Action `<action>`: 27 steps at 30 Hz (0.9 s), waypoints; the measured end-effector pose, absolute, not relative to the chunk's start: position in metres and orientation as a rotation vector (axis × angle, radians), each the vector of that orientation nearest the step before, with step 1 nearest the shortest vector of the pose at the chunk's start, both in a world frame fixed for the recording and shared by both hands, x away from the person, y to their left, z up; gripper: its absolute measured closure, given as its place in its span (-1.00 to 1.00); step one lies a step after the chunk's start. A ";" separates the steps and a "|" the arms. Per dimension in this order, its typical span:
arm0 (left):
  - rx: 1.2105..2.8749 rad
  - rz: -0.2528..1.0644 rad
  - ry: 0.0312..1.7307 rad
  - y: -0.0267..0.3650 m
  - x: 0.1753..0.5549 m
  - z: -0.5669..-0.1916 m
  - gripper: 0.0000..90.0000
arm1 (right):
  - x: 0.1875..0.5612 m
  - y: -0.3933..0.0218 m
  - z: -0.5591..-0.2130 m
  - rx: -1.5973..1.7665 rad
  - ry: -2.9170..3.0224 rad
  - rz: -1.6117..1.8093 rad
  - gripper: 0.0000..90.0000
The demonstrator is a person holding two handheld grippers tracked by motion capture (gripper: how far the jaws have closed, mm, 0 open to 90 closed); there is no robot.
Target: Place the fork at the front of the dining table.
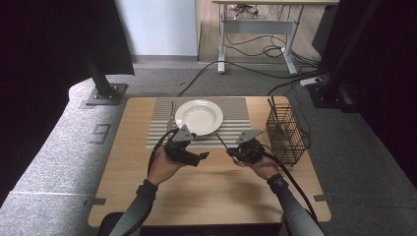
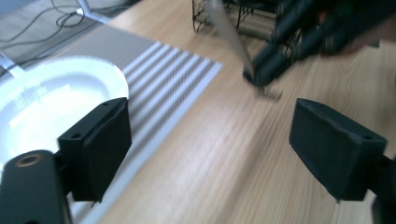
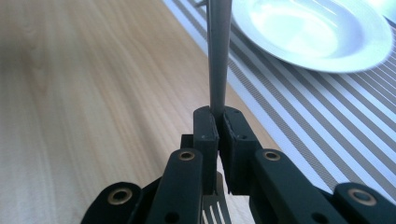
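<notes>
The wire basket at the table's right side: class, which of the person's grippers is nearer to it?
Right. The right gripper, shut on a fork, sits just left of the wire basket; the left gripper is farther away, beside the plate.

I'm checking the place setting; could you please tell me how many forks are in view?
2. One fork lies on the striped mat left of the plate; the other fork is clamped in the right gripper. The wire basket may hide more.

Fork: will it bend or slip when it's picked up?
Probably stiff: the fork stands straight out of the shut right gripper without sagging. Its handle looks smooth and thin, so it might slip or swivel between the pads.
</notes>
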State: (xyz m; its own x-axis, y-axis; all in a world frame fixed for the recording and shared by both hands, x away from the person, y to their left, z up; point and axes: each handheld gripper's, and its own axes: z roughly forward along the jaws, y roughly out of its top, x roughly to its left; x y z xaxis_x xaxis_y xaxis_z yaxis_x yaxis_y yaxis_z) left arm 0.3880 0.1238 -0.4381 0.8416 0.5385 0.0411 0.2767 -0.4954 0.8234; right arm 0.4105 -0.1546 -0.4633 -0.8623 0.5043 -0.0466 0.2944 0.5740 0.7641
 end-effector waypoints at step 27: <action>2.263 0.342 0.684 0.144 0.356 -0.544 -1.00 | 0.494 -0.169 -0.453 1.004 2.352 0.925 0.88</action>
